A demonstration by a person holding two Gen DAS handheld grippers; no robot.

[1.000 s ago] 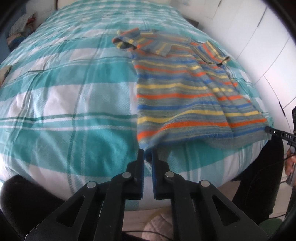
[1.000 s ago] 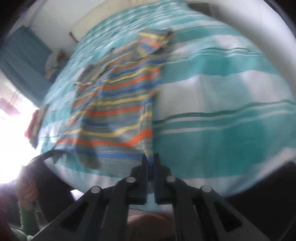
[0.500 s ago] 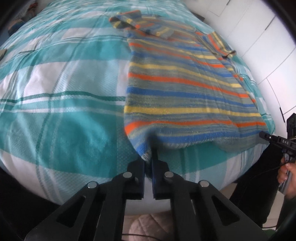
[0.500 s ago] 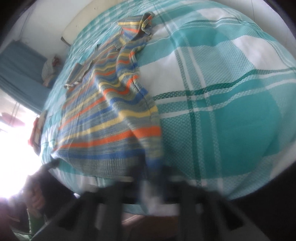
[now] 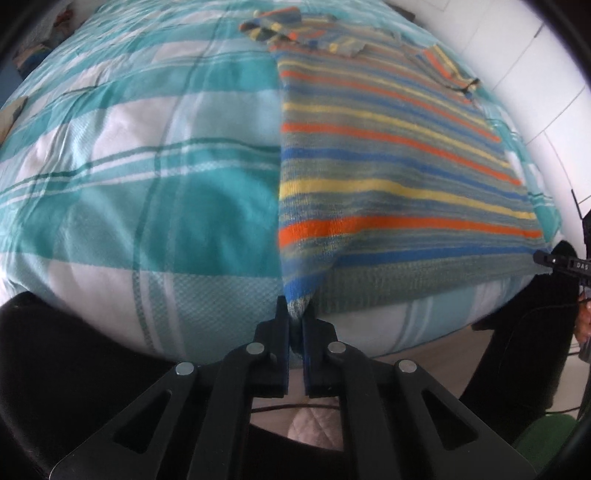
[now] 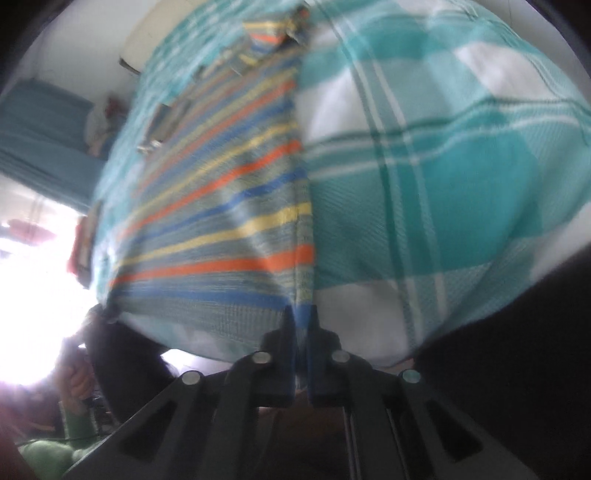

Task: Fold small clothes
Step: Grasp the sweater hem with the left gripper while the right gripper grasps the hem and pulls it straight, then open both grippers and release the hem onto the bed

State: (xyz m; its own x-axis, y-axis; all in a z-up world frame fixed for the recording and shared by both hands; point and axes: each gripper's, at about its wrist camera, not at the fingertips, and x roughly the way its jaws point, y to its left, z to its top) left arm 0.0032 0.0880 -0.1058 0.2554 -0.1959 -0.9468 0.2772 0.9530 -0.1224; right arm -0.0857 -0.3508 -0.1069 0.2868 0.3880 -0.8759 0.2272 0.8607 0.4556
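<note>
**Both grippers clamped on the hem corners of the striped shirt**

The left gripper (image 5: 294, 317) is closed on the near left hem corner of the striped shirt (image 5: 388, 173); a grey-blue tuck of knit sits pinched between its two fingers. The right gripper (image 6: 303, 321) grips the opposite hem corner in the same way, with the blue band of the shirt (image 6: 229, 206) running down into the narrow gap between its fingers.

The shirt lies face-down or face-up (cannot tell; right view is motion-blurred) on the bed cover (image 5: 147, 177), a teal and white plaid. The hem is at the near edge of the bed and drawn taut between the two corners. The body stretches away from the grippers, orange, yellow and blue stripes across it. One sleeve (image 5: 273, 27) lies bunched at the far end.

The right gripper's tip also shows at the right edge of the left view, at the hem's far corner.
</note>
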